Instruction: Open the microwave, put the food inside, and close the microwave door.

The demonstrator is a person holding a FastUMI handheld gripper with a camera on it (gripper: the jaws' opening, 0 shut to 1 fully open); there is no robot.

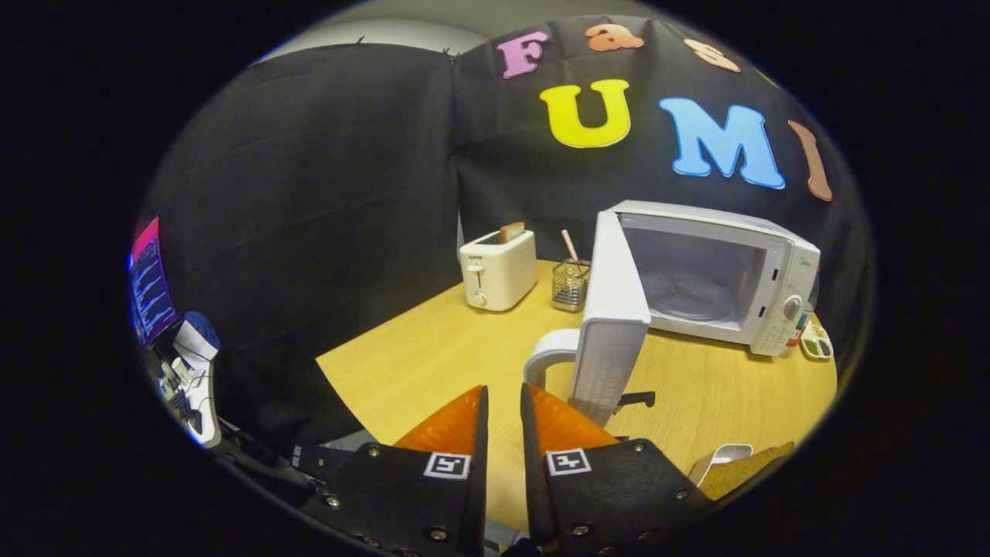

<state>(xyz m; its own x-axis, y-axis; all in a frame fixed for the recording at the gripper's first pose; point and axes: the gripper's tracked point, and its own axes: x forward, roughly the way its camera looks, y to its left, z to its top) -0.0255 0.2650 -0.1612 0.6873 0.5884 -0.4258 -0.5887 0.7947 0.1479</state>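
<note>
White boxy microwave (719, 271) stands open, door (611, 317) swung wide; gripper (503, 402), fingers narrowly parted and empty, must next fetch food.

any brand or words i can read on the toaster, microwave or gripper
Nothing can be read for sure.
toaster: small dark mark on its front, too blurred to read.
microwave: logo above the control panel and key labels, too small to read.
gripper: a square coded marker on each side, a pattern and no words; its fingers stand a narrow gap apart, holding nothing, near the open microwave door.
</note>
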